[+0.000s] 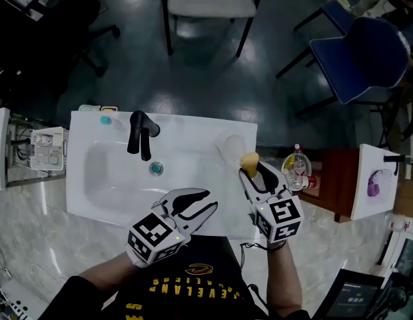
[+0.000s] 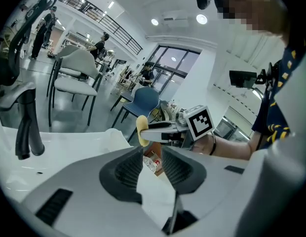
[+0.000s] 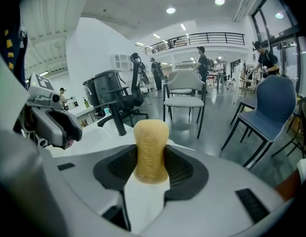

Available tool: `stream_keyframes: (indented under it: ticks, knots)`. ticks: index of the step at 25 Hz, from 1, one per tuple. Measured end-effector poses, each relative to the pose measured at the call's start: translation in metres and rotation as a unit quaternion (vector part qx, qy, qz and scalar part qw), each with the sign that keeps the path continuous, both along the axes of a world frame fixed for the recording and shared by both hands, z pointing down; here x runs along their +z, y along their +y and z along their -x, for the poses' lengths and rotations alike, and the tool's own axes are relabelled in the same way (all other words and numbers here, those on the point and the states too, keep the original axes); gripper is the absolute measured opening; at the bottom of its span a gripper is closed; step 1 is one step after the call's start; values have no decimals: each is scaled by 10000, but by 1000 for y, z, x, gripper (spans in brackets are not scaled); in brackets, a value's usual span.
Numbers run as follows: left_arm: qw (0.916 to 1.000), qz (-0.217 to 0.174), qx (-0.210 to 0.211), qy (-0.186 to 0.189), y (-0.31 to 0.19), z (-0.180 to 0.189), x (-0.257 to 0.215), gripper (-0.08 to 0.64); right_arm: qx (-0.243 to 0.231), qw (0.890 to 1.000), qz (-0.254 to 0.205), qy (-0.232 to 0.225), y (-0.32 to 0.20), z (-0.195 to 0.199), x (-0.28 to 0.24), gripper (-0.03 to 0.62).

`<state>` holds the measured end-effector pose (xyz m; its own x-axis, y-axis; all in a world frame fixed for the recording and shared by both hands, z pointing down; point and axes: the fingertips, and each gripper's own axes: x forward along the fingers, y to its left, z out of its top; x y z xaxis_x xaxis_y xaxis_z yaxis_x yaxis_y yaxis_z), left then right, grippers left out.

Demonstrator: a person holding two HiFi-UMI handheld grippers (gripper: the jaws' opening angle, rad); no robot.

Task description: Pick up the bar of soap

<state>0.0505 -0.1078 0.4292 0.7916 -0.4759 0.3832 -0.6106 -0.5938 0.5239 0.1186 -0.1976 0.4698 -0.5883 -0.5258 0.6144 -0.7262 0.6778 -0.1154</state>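
I see the white sink (image 1: pixel 113 179) spread out below and ahead of both pairs of jaws. Its black faucet (image 1: pixel 140 135) stands ahead of the left jaws and off to their left. My left gripper (image 2: pixel 152 168) hangs over the sink's front rim, its jaws a narrow gap apart with nothing between them. My right gripper (image 3: pixel 151 172) has its jaws pressed onto the yellow bar of soap (image 3: pixel 151 149), which stands upright between the pads, its top poking past the tips, above the sink's right end.
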Motion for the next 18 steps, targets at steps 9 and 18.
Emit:
stream_keyframes:
  ticks: [9,18]
  knots:
    - [9996,-245,100,-37,7,-11,-19,120,431,9954,-167,-840,29,-12,-43,187]
    - [9980,-631,86,-1,3,-20,-47,120,1035,9711,-530,-2083,42,-34,-102,187]
